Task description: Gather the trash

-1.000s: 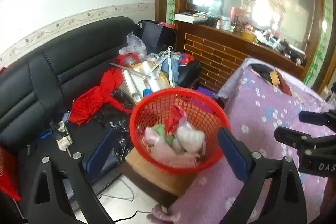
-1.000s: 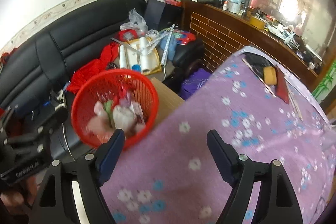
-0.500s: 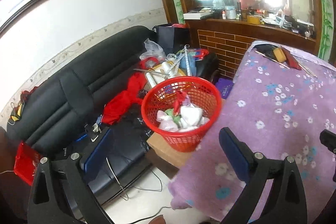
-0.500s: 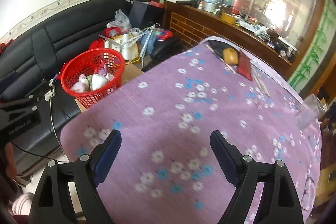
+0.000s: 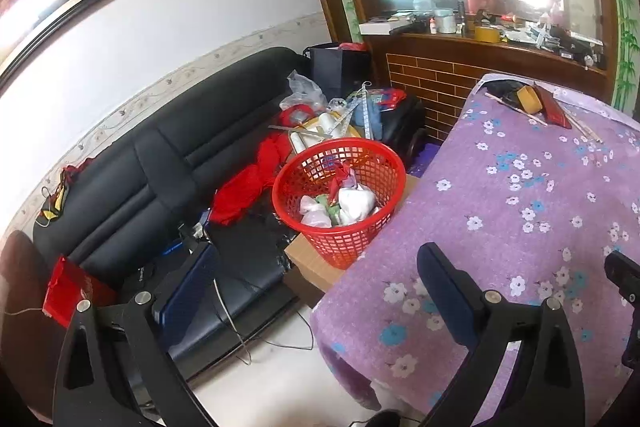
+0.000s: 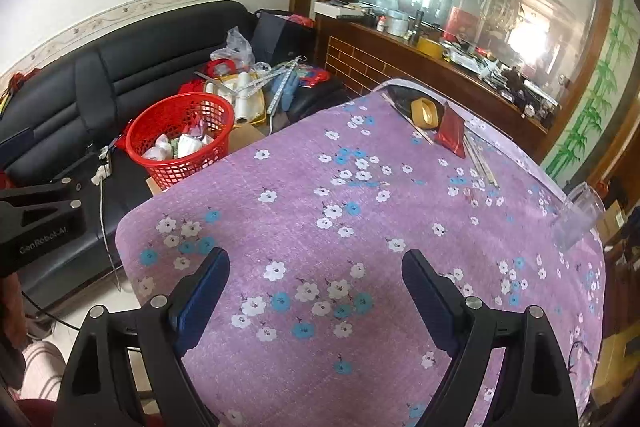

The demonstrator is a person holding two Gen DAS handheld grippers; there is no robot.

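A red mesh basket [image 5: 340, 187] holding white, green and red crumpled trash stands on a cardboard box beside the table; it also shows in the right wrist view [image 6: 180, 139]. My left gripper [image 5: 316, 275] is open and empty, well back from the basket and above the table's near corner. My right gripper [image 6: 316, 275] is open and empty above the purple flowered tablecloth [image 6: 360, 211]. The left gripper's body [image 6: 36, 223] shows at the right wrist view's left edge.
A black sofa [image 5: 160, 163] piled with red cloth, rolls and bags lies behind the basket. A tape roll [image 6: 425, 111], a red packet [image 6: 452, 133] and sticks lie at the table's far end. A clear container [image 6: 576, 215] sits at the right edge. A cluttered wooden counter [image 6: 440, 67] stands behind.
Both grippers have pulled back and up from the basket, which now looks smaller and farther. More of the tablecloth, sofa and floor shows. Both stay open and empty.
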